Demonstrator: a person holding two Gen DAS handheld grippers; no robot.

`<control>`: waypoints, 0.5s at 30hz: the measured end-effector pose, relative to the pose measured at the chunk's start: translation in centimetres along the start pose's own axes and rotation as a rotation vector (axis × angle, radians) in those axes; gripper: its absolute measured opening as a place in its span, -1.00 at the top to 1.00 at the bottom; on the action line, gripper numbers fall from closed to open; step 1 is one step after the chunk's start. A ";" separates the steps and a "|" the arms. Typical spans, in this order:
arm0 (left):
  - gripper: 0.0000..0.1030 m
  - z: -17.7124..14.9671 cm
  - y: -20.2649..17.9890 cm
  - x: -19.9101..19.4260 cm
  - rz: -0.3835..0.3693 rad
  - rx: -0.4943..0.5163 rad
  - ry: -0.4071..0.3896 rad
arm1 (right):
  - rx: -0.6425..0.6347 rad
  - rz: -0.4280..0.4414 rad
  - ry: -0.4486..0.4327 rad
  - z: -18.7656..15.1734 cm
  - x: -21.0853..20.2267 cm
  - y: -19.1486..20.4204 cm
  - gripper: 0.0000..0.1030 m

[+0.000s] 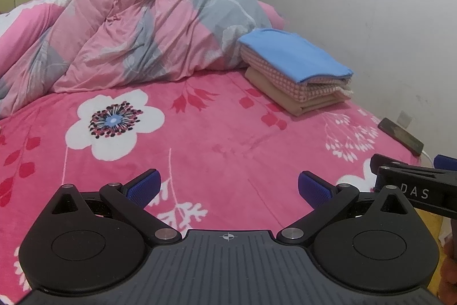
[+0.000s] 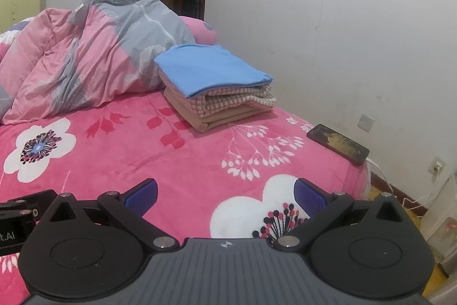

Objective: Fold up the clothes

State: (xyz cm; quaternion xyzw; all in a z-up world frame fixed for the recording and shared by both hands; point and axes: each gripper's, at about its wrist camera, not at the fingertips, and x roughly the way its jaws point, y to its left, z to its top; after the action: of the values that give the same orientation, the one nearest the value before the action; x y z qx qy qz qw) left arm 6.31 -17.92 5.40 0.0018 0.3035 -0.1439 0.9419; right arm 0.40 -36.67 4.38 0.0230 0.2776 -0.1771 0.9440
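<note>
A stack of folded clothes (image 1: 297, 76) (image 2: 217, 87) rests on the far right part of the bed: a blue piece on top, a pink checked one under it, a beige one at the bottom. My left gripper (image 1: 228, 187) hovers open over the pink flowered blanket (image 1: 217, 133), well short of the stack, nothing between its blue pads. My right gripper (image 2: 225, 195) is open too, above the blanket (image 2: 137, 156) near the bed's front edge, with nothing held. Part of the right gripper's body shows at the right edge of the left wrist view.
A crumpled pink and grey duvet (image 1: 128, 33) (image 2: 91, 47) is piled at the back of the bed. A dark phone (image 1: 401, 136) (image 2: 338, 143) lies near the bed's right edge with a white cable. A white wall runs along the right, with sockets low down.
</note>
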 end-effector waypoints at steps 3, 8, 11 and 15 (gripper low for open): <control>-1.00 0.0 -0.2 0.1 -0.004 0.002 0.002 | 0.004 -0.006 0.002 -0.1 0.0 -0.2 -1.00; -1.00 0.0 -0.3 0.1 -0.007 0.002 0.004 | 0.009 -0.011 0.003 -0.1 -0.1 -0.4 -1.00; -1.00 -0.1 -0.3 0.1 -0.007 0.003 0.004 | 0.009 -0.011 0.004 -0.2 -0.1 -0.4 -1.00; -1.00 0.0 -0.3 0.1 -0.006 0.002 0.004 | 0.006 -0.009 0.006 -0.2 0.0 -0.4 -1.00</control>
State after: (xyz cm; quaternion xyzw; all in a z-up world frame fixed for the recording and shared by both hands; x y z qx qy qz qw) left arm 6.28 -18.24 5.34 0.0020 0.3051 -0.1472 0.9409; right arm 0.14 -37.05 4.27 0.0252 0.2799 -0.1825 0.9422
